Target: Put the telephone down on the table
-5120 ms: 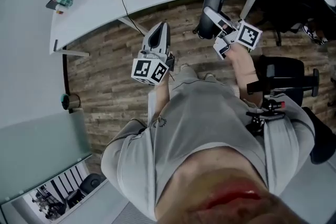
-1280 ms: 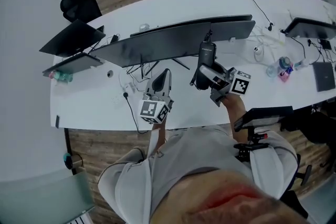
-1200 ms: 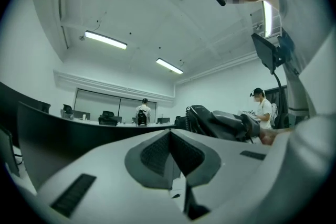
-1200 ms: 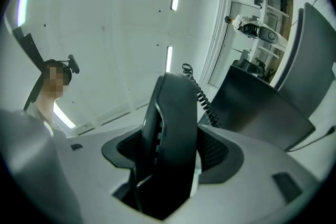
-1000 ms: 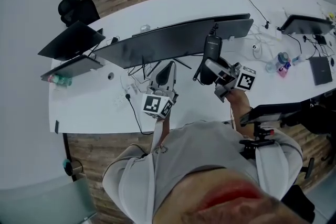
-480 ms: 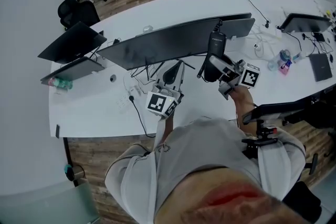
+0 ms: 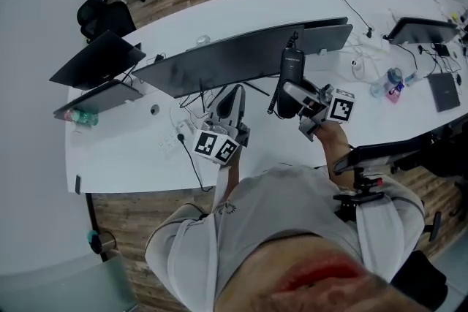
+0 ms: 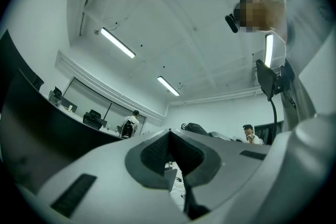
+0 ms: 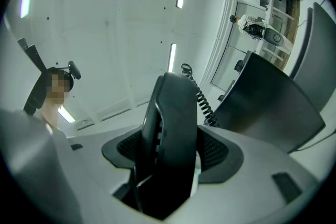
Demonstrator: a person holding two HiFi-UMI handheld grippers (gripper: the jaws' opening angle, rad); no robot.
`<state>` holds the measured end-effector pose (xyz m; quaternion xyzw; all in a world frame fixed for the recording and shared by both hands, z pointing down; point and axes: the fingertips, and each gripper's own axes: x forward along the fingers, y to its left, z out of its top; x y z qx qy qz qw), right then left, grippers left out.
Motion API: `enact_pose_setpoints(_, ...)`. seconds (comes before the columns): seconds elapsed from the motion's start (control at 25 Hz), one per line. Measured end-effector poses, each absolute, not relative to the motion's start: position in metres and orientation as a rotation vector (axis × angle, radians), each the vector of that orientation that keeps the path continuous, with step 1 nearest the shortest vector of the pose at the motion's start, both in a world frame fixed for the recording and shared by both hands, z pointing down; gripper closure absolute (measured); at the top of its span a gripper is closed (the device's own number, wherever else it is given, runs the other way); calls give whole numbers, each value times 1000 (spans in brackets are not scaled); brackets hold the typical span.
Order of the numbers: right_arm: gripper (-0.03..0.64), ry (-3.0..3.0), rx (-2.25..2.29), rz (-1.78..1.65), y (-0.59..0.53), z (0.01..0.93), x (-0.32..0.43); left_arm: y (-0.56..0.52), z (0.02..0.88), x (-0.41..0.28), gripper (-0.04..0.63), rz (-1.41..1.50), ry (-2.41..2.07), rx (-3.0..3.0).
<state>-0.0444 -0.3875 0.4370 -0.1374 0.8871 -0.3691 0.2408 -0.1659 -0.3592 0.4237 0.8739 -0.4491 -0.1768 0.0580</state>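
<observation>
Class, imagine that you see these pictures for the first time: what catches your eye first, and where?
A black telephone with a coiled cord sits clamped in the right gripper, over the long white table and in front of a wide dark monitor. The left gripper hangs beside it, jaws together, holding nothing.

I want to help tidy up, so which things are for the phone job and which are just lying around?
For the job: the telephone, held in the right hand-held gripper; the white table it goes on.

Just lying about: the curved monitor, laptop, bottle, office chair. The left hand-held gripper is shut and empty.
</observation>
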Motion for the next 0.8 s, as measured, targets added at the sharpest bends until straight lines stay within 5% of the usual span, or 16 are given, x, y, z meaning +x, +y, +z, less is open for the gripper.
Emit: enact_pose_setpoints(0.8,308,2383,-382,-995,-400,435,-35,-361,427,-176,586,-506,-1434,2633)
